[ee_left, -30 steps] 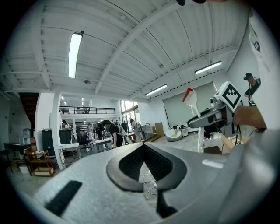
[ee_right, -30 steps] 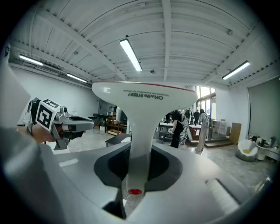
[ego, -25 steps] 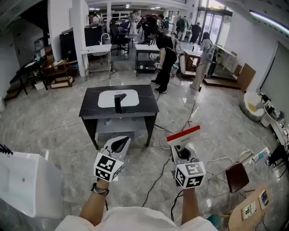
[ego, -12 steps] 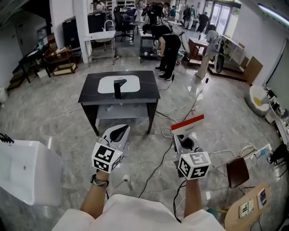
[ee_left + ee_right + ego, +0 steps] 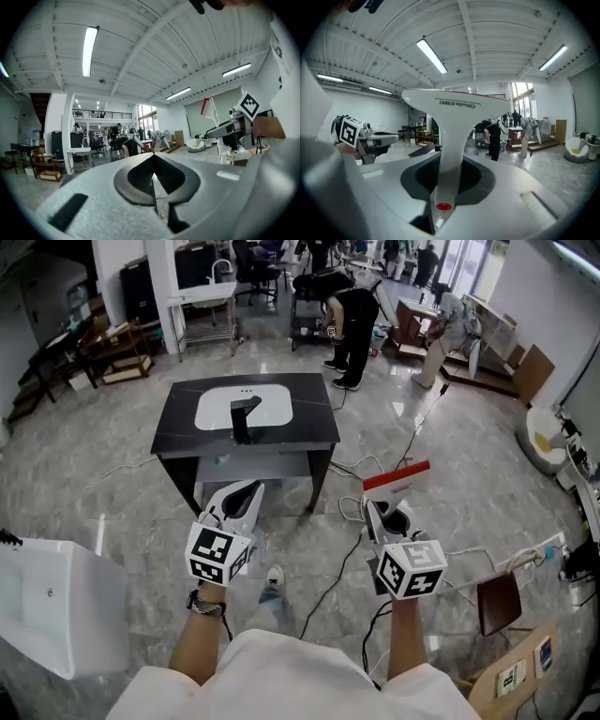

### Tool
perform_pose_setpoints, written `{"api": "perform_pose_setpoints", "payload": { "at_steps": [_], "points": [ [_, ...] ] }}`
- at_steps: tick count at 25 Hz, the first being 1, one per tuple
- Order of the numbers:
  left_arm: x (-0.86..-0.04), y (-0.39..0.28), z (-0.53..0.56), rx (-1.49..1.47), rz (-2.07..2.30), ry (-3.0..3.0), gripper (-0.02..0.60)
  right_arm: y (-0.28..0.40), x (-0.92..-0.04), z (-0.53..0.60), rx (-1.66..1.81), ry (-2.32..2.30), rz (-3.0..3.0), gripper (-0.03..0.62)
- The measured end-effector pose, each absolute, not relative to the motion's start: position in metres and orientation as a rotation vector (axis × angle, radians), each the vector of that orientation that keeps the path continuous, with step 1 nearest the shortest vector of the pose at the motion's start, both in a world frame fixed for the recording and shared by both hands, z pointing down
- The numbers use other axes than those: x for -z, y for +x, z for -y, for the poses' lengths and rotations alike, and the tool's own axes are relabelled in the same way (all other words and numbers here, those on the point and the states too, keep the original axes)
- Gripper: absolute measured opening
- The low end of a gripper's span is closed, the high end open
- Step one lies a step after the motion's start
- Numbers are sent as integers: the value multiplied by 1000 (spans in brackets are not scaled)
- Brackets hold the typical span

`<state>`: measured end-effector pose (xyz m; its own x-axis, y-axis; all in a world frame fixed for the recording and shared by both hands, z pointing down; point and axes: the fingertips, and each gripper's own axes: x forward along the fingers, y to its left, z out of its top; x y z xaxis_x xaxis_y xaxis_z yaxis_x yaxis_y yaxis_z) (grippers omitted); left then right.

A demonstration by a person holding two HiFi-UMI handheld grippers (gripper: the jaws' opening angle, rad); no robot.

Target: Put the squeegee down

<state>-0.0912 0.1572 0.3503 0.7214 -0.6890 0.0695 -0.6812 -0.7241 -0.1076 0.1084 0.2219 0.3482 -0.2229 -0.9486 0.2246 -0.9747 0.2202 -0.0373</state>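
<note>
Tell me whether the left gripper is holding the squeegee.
No: the left gripper is shut on nothing, while the squeegee stands clamped in the right gripper.

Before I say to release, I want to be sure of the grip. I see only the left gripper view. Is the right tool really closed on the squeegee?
Observer: Yes. In the right gripper view, the right tool is shut on the squeegee, on its white handle.
Operator: How does its head stand?
Observer: Above the jaws and crosswise, with a red edge along it.
Operator: Where can it go down?
Observer: The head view shows a black table with a white basin ahead.
</note>
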Motion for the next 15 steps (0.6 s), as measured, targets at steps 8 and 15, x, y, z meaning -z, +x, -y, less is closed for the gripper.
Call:
{"api": "perform_pose_setpoints", "payload": {
  "at_steps": [8, 15],
  "points": [
    [-343, -79, -12, 174, -1108, -2843, 0, 114, -340, -82, -260, 1868, 2325, 67],
    [-338, -69, 97, 180, -1079, -2847, 0, 120, -338, 26, -281, 1882, 2300, 67]
  ]
}}
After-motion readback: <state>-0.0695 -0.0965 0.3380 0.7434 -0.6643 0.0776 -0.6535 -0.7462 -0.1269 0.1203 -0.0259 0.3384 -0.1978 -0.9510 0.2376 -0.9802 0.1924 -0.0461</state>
